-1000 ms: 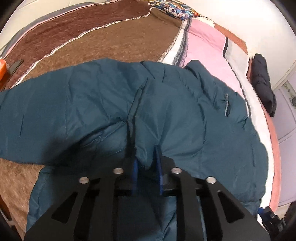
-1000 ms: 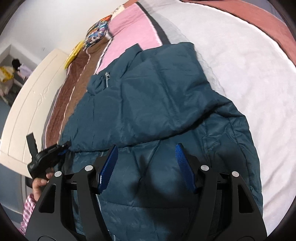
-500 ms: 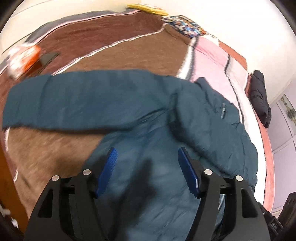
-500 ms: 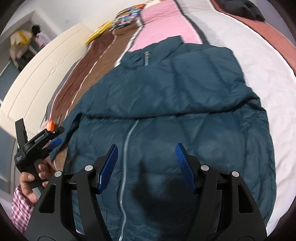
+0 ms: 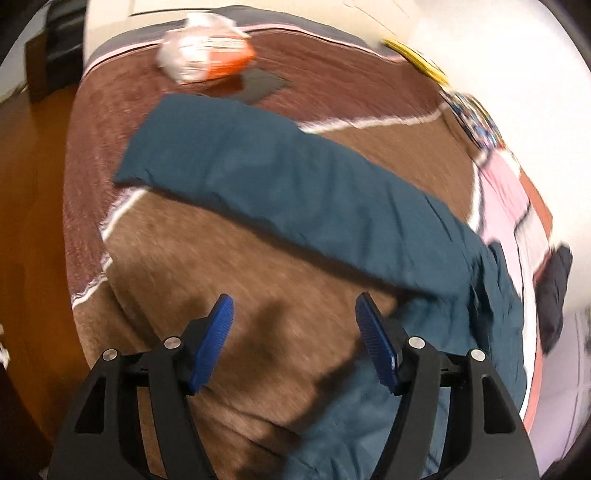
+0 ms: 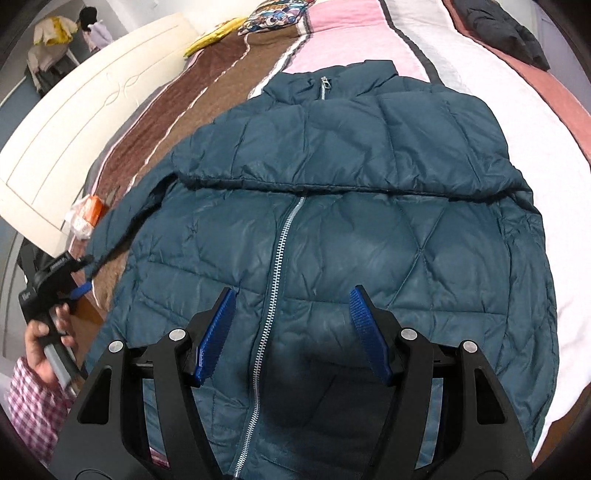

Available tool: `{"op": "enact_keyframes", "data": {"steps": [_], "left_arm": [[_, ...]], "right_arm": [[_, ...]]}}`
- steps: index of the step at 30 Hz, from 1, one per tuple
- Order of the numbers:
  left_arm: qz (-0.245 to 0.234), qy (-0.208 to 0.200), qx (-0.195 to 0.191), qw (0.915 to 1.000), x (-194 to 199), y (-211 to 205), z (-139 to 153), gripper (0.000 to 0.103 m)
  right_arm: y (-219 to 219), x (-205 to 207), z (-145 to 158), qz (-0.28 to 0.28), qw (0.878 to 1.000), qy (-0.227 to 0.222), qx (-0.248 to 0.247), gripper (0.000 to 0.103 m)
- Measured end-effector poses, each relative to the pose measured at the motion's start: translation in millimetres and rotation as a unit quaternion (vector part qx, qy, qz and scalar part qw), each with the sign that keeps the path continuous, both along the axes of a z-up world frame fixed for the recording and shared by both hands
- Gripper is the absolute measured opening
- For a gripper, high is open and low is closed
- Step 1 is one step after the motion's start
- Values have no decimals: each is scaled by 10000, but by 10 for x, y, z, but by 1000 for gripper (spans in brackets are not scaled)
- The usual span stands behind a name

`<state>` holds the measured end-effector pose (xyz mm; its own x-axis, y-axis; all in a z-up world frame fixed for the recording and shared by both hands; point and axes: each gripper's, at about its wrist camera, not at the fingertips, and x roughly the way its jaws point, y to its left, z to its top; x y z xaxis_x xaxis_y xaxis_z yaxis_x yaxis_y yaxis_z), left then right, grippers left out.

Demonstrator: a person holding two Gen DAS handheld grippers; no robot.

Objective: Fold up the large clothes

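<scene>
A teal quilted puffer jacket (image 6: 369, 236) lies front up on the bed, its silver zipper (image 6: 277, 266) closed. One sleeve (image 6: 332, 147) is folded across the chest. The other sleeve (image 5: 277, 184) stretches out flat over the brown blanket. My left gripper (image 5: 293, 332) is open and empty above the blanket, below that sleeve. It also shows in the right wrist view (image 6: 79, 280), held at the jacket's left side. My right gripper (image 6: 291, 328) is open and empty above the jacket's lower front.
A striped blanket (image 5: 240, 314) in brown, pink and white covers the bed. An orange and white packet (image 5: 207, 55) and a dark flat object (image 5: 258, 86) lie beyond the sleeve's end. A dark garment (image 6: 502, 29) lies at the far right. A cream headboard (image 6: 81, 122) stands left.
My left gripper let go of the jacket, opened and swung left toward the outstretched sleeve. My right gripper stayed open and drew back over the jacket's lower front.
</scene>
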<state>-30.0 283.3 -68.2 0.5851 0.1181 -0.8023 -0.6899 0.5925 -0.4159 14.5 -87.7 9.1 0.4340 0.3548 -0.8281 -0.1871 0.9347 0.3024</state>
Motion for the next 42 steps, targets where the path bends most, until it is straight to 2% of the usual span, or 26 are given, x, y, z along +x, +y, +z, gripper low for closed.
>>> {"op": "enact_keyframes", "data": {"steps": [4, 7, 10, 14, 23, 25, 27, 30, 33, 37, 42], "left_arm": [[332, -77, -155, 9993, 26, 295, -79, 67], [656, -175, -407, 9969, 57, 530, -170, 67], [997, -243, -786, 9916, 76, 728, -303, 67], [1271, -280, -1093, 9855, 109, 853, -428, 67], [1588, -360, -1300, 9781, 183, 1048, -556, 65], [1547, -384, -1167, 9803, 224, 1054, -522, 54], [1527, -280, -971, 9831, 247, 1058, -492, 35], [1556, -344, -878, 9833, 217, 1081, -439, 16], [1497, -409, -718, 9853, 191, 1063, -332, 11], [1324, -598, -289, 9890, 198, 969, -52, 8], [864, -1119, 496, 9887, 231, 701, 546, 7]], "right_arm": [[22, -28, 19, -15, 9999, -32, -159, 65], [14, -48, 23, -47, 9997, -23, -251, 65], [-4, -42, 11, -113, 9995, 42, -282, 65], [-7, -25, -6, -155, 9994, 106, -306, 65], [-4, 14, -56, -160, 9991, 195, -348, 65], [-16, 15, -63, -186, 9990, 206, -339, 65], [-29, 15, -68, -208, 9991, 213, -317, 65], [-48, 17, -62, -233, 9991, 198, -284, 64], [-79, 19, -70, -257, 9992, 208, -228, 65], [-108, 8, -65, -270, 9993, 198, -163, 65], [-200, -4, -10, -341, 9994, 75, -65, 65]]}}
